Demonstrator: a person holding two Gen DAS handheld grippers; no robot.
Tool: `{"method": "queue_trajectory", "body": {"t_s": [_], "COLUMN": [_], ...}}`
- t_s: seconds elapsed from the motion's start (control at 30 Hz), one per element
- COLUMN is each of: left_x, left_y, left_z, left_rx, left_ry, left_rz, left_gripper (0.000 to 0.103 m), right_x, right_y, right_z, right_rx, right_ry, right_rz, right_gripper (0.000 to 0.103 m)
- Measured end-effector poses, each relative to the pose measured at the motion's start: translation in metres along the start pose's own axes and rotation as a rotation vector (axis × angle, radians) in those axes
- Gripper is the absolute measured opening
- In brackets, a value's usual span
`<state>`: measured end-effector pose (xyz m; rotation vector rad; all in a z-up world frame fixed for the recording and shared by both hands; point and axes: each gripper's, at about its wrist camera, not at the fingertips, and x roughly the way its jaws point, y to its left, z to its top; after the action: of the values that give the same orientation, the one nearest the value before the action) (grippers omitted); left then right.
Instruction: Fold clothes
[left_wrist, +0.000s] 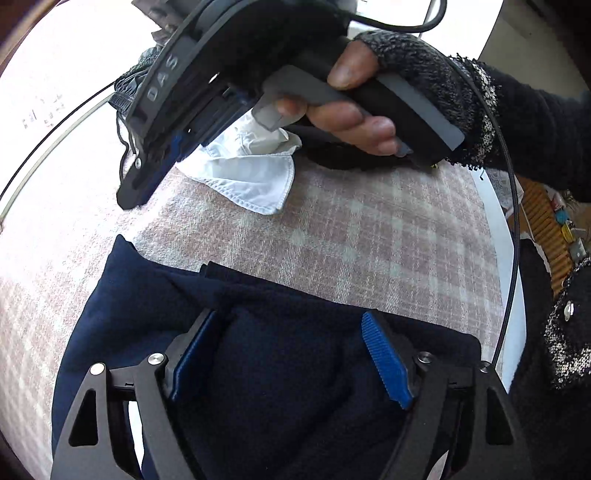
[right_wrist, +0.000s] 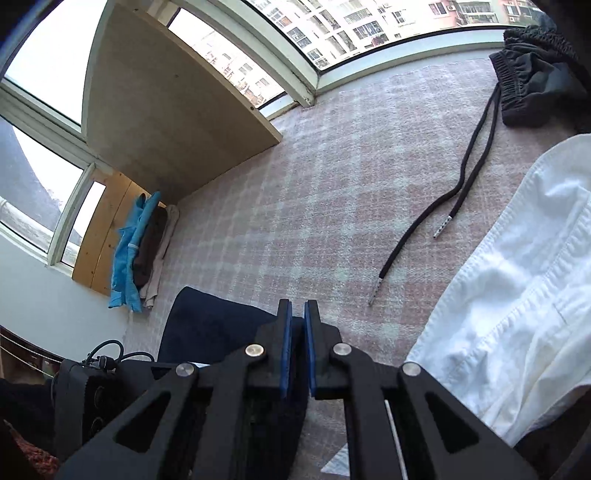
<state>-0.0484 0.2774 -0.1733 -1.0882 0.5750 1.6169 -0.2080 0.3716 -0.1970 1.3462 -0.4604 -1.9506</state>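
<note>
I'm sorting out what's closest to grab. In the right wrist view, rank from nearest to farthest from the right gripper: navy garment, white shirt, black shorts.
1. Navy garment, just left of the right gripper.
2. White shirt, to the right.
3. Black shorts, far upper right, by the window.

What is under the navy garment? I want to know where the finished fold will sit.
The navy garment lies on a pink checked cloth, which shows all around its far edge. Whatever is directly beneath the folds is covered, so I cannot tell.

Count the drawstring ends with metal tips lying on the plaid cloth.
2. One metal tip lies nearest the right gripper; the other lies farther up, toward the white garment. Others may be hidden.
</note>
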Motion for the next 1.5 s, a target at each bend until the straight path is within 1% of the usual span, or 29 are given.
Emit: {"method": "queue_trajectory", "body": {"t_s": [0.03,0.1,0.13,0.17,0.2,0.23,0.27,0.3,0.33,0.37,0.4,0.43,0.5,0.53,0.6,0.67,0.7,0.73,0.77,0.83,0.87,0.93,1.0,1.1,1.13,1.2,1.27,1.37,1.5], "left_x": [-0.009,-0.033,-0.047,-0.061,-0.072,-0.080,-0.084,-0.083,-0.083,-0.087,-0.092,-0.096,-0.094,-0.091,-0.073,-0.046,-0.032,-0.020,-0.008,0.013,0.019,0.025,0.023,0.005,-0.009,-0.041,-0.080,-0.126,-0.158], "left_y": [0.003,0.013,0.021,0.033,0.046,0.062,0.081,0.101,0.120,0.132,0.139,0.142,0.139,0.137,0.134,0.134,0.132,0.129,0.128,0.128,0.128,0.129,0.133,0.143,0.148,0.158,0.166,0.169,0.139], "left_z": [0.000,-0.005,-0.011,-0.018,-0.028,-0.041,-0.055,-0.069,-0.080,-0.085,-0.086,-0.083,-0.057,-0.042,-0.012,0.017,0.027,0.033,0.038,0.043,0.042,0.041,0.043,0.047,0.045,0.039,0.023,-0.017,-0.092], "left_rx": [-0.029,-0.089,-0.119,-0.153,-0.196,-0.248,-0.311,-0.387,-0.457,-0.496,-0.512,-0.504,-0.420,-0.375,-0.301,-0.245,-0.211,-0.171,-0.139,-0.105,-0.092,-0.075,-0.086,-0.108,-0.130,-0.176,-0.236,-0.337,-0.439], "left_ry": [-0.015,-0.061,-0.089,-0.116,-0.135,-0.146,-0.127,-0.071,-0.027,-0.022,-0.039,-0.056,-0.082,-0.094,-0.094,-0.063,-0.035,-0.006,0.023,0.077,0.083,0.064,0.050,0.017,-0.004,-0.055,-0.122,-0.168,-0.159], "left_rz": [-0.007,-0.027,-0.030,-0.027,-0.005,0.036,0.094,0.157,0.189,0.190,0.180,0.172,0.145,0.130,0.084,0.039,0.028,0.023,0.028,0.053,0.067,0.089,0.096,0.145,0.167,0.192,0.166,0.128,0.098], "left_gripper": [0.063,0.062,0.062,0.063,0.065,0.067,0.067,0.061,0.057,0.049,0.049,0.049,0.061,0.063,0.064,0.064,0.064,0.064,0.064,0.063,0.064,0.066,0.065,0.064,0.062,0.061,0.062,0.063,0.063], "right_x": [0.009,0.037,0.049,0.049,0.041,0.028,0.012,-0.002,-0.011,-0.014,-0.015,-0.013,-0.007,-0.002,0.006,0.010,0.012,0.014,0.015,0.007,0.003,0.004,0.001,-0.012,-0.014,-0.009,0.007,0.039,0.050], "right_y": [0.010,0.018,0.017,0.010,0.000,-0.008,-0.012,-0.012,-0.011,-0.008,-0.003,0.002,0.010,0.013,0.018,0.022,0.023,0.024,0.024,0.024,0.022,0.011,0.007,0.025,0.033,0.047,0.058,0.071,0.089], "right_z": [0.000,-0.004,-0.007,-0.007,-0.005,-0.004,-0.004,-0.006,-0.012,-0.022,-0.034,-0.046,-0.071,-0.081,-0.098,-0.107,-0.109,-0.111,-0.113,-0.118,-0.122,-0.128,-0.128,-0.114,-0.108,-0.095,-0.083,-0.078,-0.095], "right_rx": [-0.018,-0.032,-0.045,-0.039,-0.011,0.030,0.056,0.062,0.067,0.071,0.078,0.082,0.087,0.092,0.093,0.074,0.073,0.078,0.082,0.083,0.091,0.136,0.169,0.102,0.069,0.001,-0.052,-0.092,-0.162], "right_ry": [0.034,0.127,0.171,0.169,0.133,0.086,0.049,0.028,0.030,0.053,0.078,0.099,0.131,0.146,0.161,0.144,0.148,0.148,0.143,0.108,0.100,0.120,0.123,0.063,0.041,0.003,-0.005,0.062,0.125], "right_rz": [0.034,0.065,0.026,-0.038,-0.090,-0.115,-0.121,-0.131,-0.130,-0.130,-0.135,-0.141,-0.157,-0.170,-0.195,-0.194,-0.179,-0.176,-0.178,-0.179,-0.190,-0.207,-0.229,-0.317,-0.321,-0.283,-0.249,-0.235,-0.251], "right_gripper": [0.009,0.009,0.009,0.005,0.003,0.008,0.010,0.010,0.014,0.027,0.034,0.042,0.042,0.042,0.042,0.042,0.041,0.024,0.007,0.007,0.006,0.006,0.010,0.019,0.019,0.020,0.024,0.024,0.024]}}
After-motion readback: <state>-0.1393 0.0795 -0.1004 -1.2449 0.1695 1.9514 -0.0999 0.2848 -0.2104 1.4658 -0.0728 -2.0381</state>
